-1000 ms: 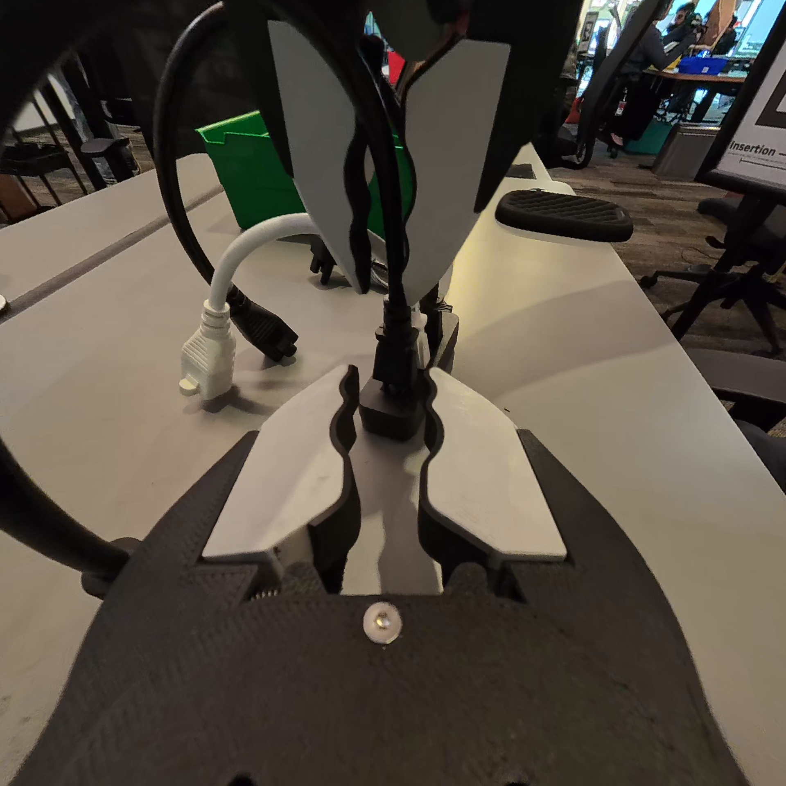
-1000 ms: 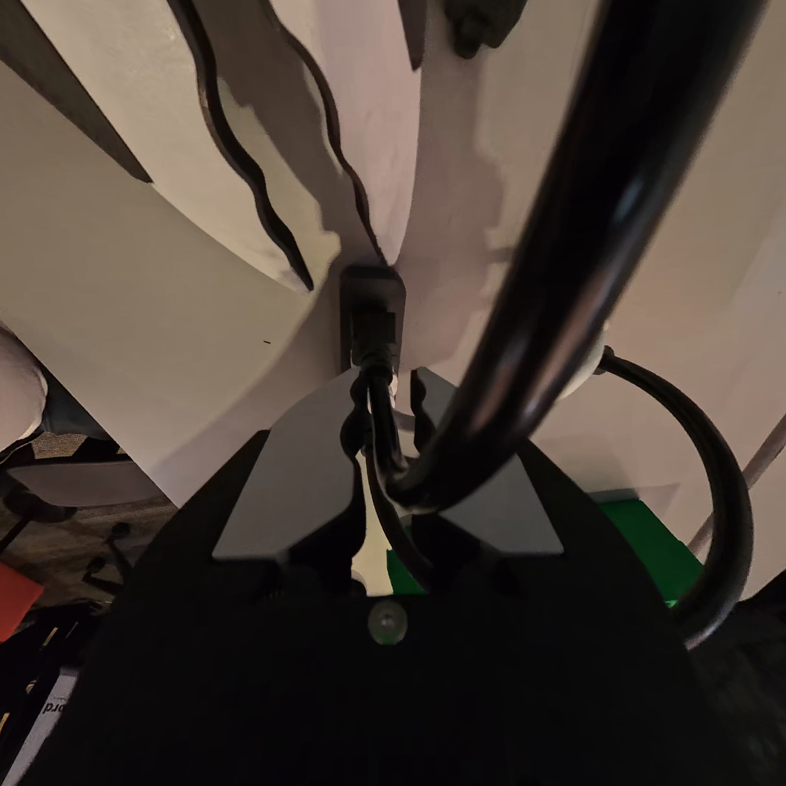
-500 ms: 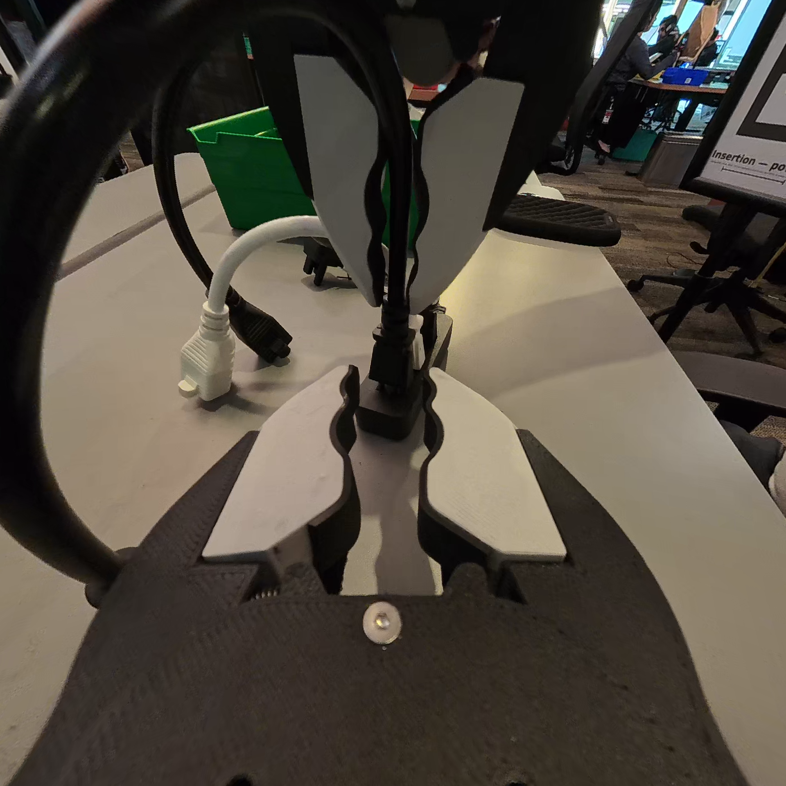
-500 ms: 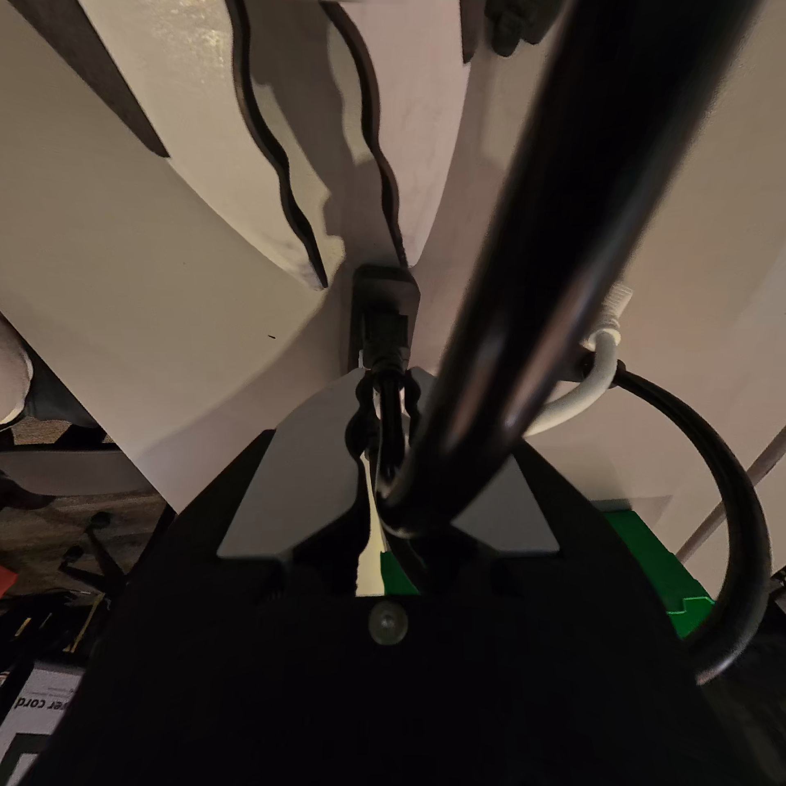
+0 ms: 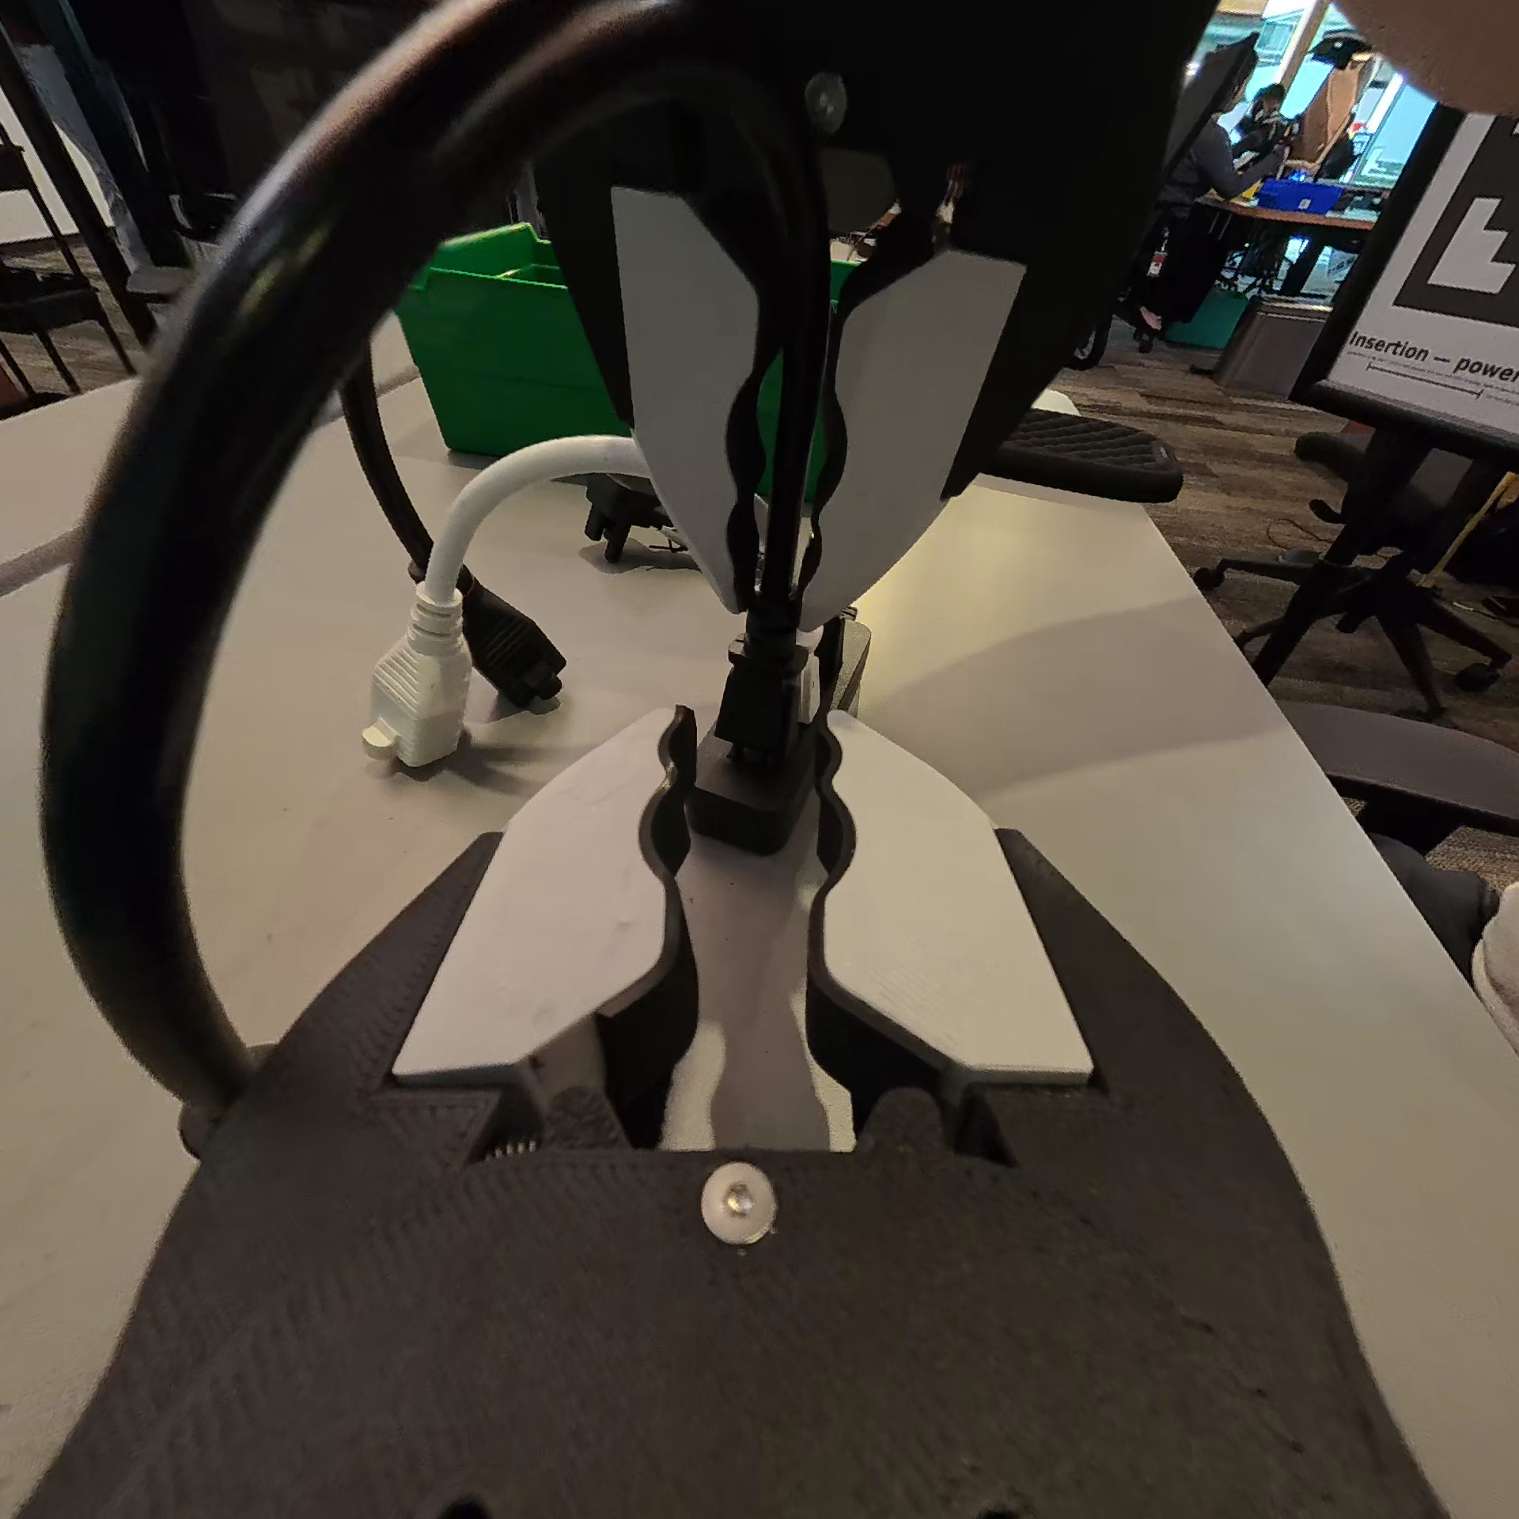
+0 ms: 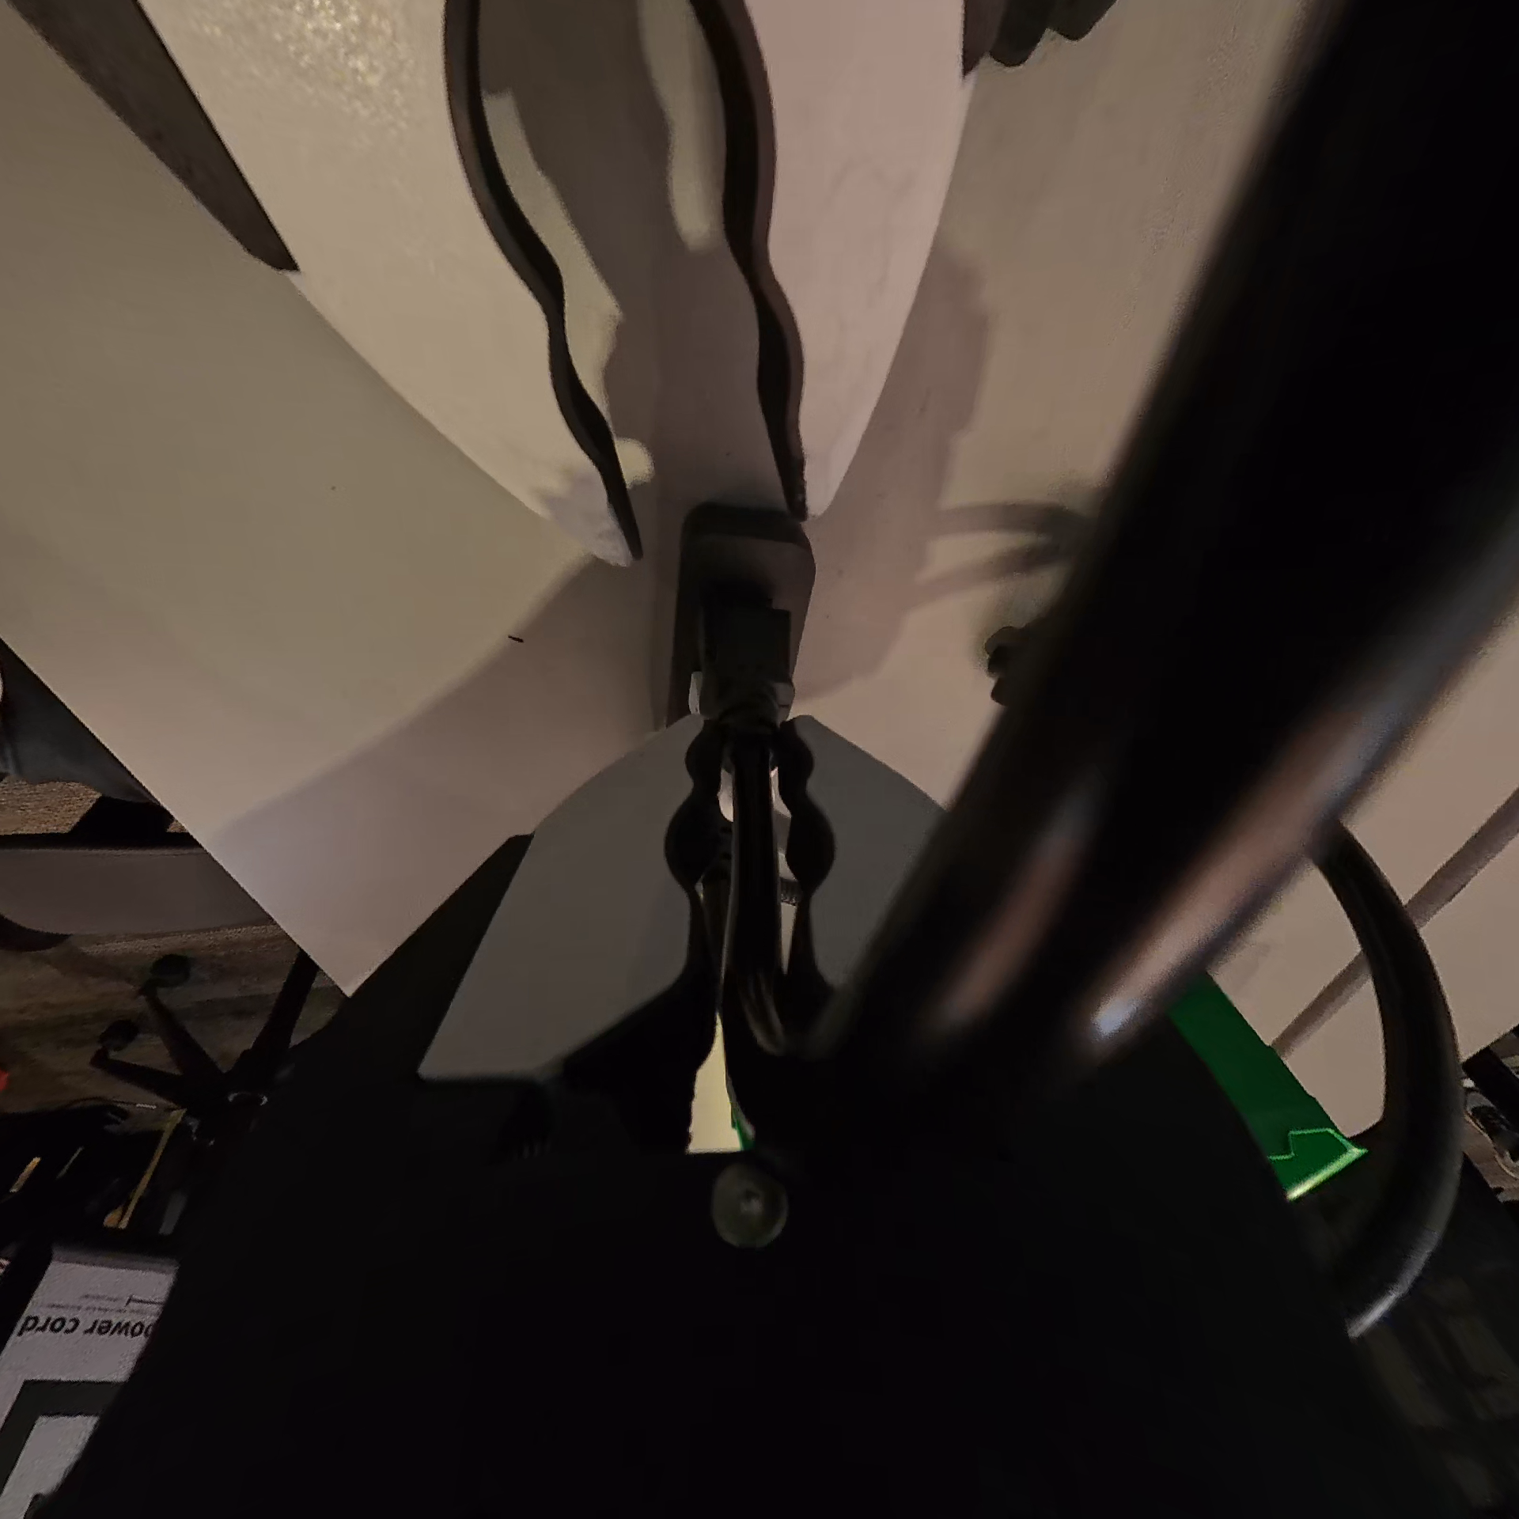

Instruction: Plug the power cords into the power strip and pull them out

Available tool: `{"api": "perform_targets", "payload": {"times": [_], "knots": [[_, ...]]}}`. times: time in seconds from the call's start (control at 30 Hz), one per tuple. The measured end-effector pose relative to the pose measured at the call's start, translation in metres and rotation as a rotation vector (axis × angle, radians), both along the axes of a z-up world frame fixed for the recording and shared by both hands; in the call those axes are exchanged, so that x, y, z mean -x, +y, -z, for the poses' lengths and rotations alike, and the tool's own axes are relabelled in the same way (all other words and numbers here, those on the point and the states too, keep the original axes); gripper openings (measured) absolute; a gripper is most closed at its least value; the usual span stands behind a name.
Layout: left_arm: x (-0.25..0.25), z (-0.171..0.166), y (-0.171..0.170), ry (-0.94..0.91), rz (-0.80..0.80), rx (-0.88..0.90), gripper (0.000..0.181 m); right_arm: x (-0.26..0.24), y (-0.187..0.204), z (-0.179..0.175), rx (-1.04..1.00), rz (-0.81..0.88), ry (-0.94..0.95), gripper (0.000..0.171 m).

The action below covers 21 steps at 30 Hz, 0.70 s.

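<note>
Black plug (image 5: 760, 686) stands upright, long axis vertical, prongs down in the power strip (image 5: 746, 807) at table (image 5: 1068, 740) centre. Right gripper (image 5: 777, 579) pinches its cord (image 5: 789, 444) from 12 o'clock; left gripper (image 5: 750, 768) brackets the strip, contact unclear. Table edge lies at 3 o'clock; 2 loose plugs (image 5: 415, 699) at 10 o'clock.

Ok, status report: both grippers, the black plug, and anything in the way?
Left gripper shut on power strip. Right gripper shut on black cord above black plug; plug at the strip. Thick cord loop crowds right view.

A black power cord (image 5: 766, 682) is standing upright in the black power strip (image 5: 748, 801) (between the left hand-held gripper (image 5: 750, 768) fingertips), its cable rising through the right hand-held gripper (image 5: 781, 575).
</note>
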<state>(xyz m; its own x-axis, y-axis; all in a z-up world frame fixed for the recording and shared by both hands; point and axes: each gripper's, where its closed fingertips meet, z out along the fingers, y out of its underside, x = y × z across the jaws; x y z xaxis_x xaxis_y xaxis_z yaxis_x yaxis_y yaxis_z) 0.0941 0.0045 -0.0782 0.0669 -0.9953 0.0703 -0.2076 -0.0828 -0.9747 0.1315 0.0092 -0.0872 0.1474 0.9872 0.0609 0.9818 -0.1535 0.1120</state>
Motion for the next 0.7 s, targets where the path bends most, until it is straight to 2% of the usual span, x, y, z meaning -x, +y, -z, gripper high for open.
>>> {"api": "perform_targets", "payload": {"times": [0.03, 0.43, 0.7], "knots": [[-0.0003, 0.0005, -0.0003, 0.004, 0.002, -0.001, 0.026, 0.0005, 0.0001, 0.0003, -0.001, -0.010, 0.009, 0.014], [0.0026, -0.0038, 0.0021, -0.032, -0.001, 0.029, 0.025, 0.0037, 0.0001, 0.0070, -0.041, 0.000, 0.085, 0.014], [0.0051, -0.0075, 0.0035, -0.066, 0.007, 0.080, 0.025, 0.0050, 0.0033, 0.0086, -0.023, -0.014, 0.056, 0.012]]}}
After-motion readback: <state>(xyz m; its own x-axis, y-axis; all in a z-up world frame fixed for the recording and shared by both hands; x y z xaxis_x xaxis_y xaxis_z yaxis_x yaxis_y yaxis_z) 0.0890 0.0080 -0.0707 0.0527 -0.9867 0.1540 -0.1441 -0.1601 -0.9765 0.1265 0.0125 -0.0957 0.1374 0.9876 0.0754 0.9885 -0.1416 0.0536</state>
